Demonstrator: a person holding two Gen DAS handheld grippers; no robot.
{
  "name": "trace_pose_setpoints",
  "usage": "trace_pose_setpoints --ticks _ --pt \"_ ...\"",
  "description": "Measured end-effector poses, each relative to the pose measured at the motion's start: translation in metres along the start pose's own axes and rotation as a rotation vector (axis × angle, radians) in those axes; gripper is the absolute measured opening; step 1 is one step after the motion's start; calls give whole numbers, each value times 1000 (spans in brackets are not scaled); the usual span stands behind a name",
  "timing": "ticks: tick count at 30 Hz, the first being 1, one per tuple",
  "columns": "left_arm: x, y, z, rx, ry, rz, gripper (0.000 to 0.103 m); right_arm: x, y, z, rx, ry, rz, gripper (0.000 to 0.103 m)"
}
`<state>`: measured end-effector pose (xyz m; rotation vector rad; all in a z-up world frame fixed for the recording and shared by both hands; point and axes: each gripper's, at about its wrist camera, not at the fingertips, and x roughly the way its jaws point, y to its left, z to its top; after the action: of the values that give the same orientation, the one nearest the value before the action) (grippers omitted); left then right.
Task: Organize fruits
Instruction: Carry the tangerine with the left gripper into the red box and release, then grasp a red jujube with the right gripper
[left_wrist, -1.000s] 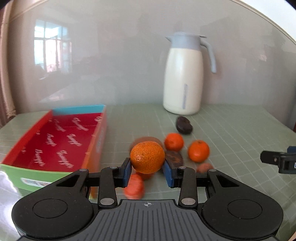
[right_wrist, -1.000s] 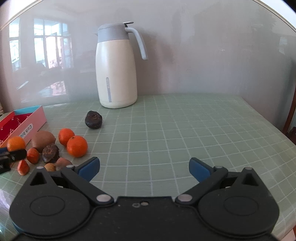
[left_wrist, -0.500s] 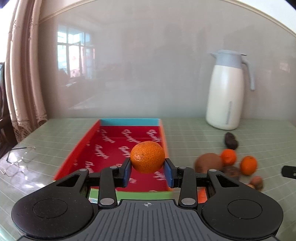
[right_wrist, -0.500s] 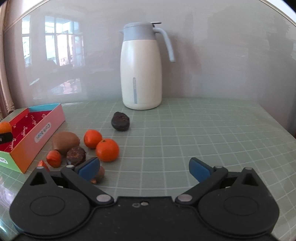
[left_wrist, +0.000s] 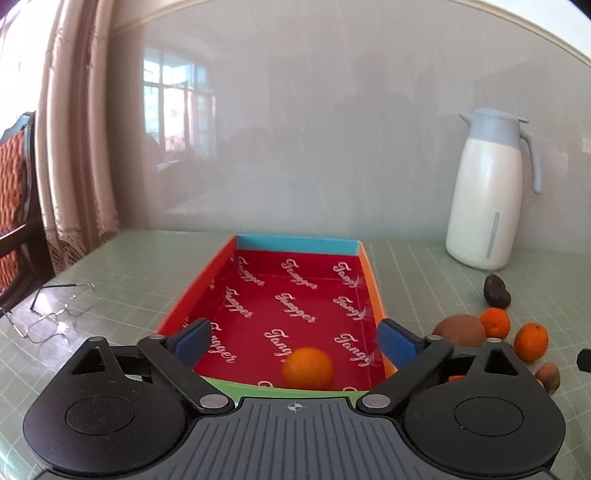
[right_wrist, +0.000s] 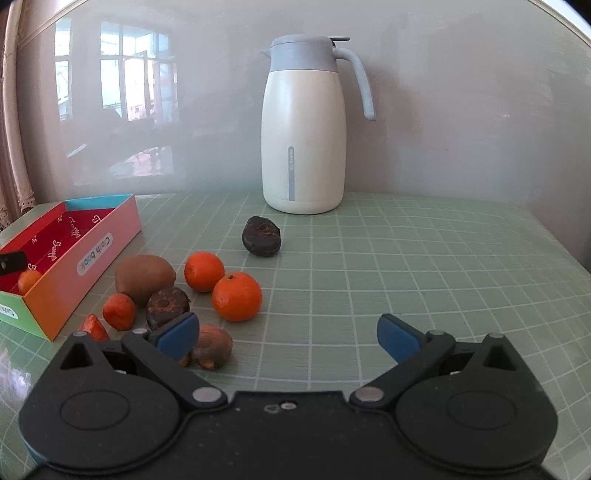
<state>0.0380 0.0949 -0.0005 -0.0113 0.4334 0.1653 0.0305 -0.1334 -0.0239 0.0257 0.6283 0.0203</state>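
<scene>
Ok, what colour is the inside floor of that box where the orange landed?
Red with white script lettering repeated across the box; the orange lies on it. The left wrist view shows it best.

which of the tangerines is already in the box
The tangerine lying on the red floor of the box, at its near end. The other two tangerines sit on the table beside the kiwi.

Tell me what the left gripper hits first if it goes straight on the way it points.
Probably the red floor of the box. The left gripper points down into it, its fingers opening, nothing between them. The orange it let go lies low in that line and might be met first; depth is unclear.
</scene>
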Motion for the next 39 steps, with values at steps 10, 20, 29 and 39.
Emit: trace_pose_setpoints --ticks 10,20,29,39 --pt "-11 5 5 -26 -17 19 103 -13 -3 0 -23 -63 5 103" --pt "-13 9 6 -35 -20 21 103 -12 -2 -3 -28 -39 43 74" --pt "-18 24 5 -66 -28 39 103 -11 26 -3 -75 -30 202 58" --pt "-22 59 -1 -84 5 97 103 1 100 -6 -169 9 299 53"
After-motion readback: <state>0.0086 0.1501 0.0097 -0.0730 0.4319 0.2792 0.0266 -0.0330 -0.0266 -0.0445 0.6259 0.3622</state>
